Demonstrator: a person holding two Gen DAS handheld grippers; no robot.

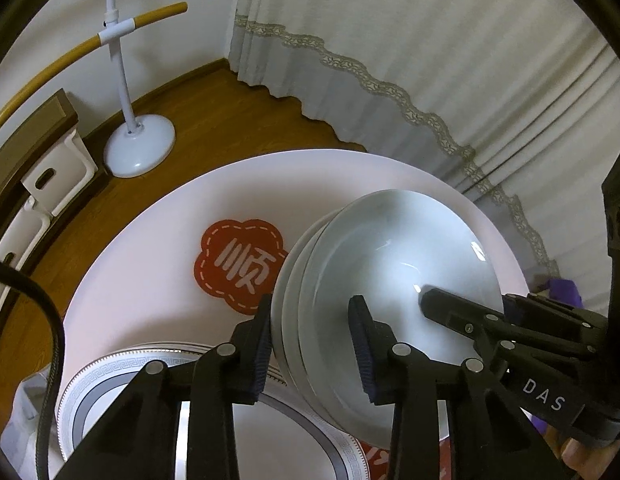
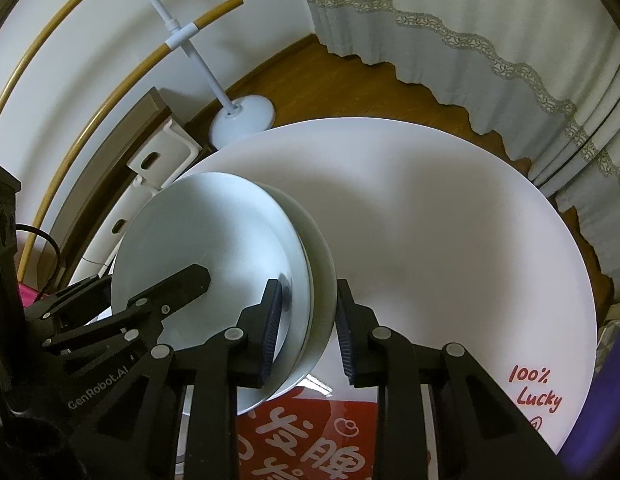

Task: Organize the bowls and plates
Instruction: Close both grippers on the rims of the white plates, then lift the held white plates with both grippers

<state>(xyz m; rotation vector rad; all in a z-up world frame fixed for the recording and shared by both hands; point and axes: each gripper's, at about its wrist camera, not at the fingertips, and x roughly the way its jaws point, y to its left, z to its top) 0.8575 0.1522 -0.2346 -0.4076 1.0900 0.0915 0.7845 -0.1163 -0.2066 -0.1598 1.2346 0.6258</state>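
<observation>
Both wrist cameras look steeply down, close over the round table (image 1: 150,280), from opposite sides of the stacked bowls (image 2: 214,240)

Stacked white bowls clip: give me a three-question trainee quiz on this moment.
1. True or false: both tools grip the stack of white bowls.
2. What lies under the stack, nearest the left tool? A) patterned-rim plate B) cup C) tray
3. What colour is the flower-shaped coaster on the round white table?

Key: 1 true; the right tool clamps the opposite rim. 2 A, the patterned-rim plate. 3 red.
</observation>
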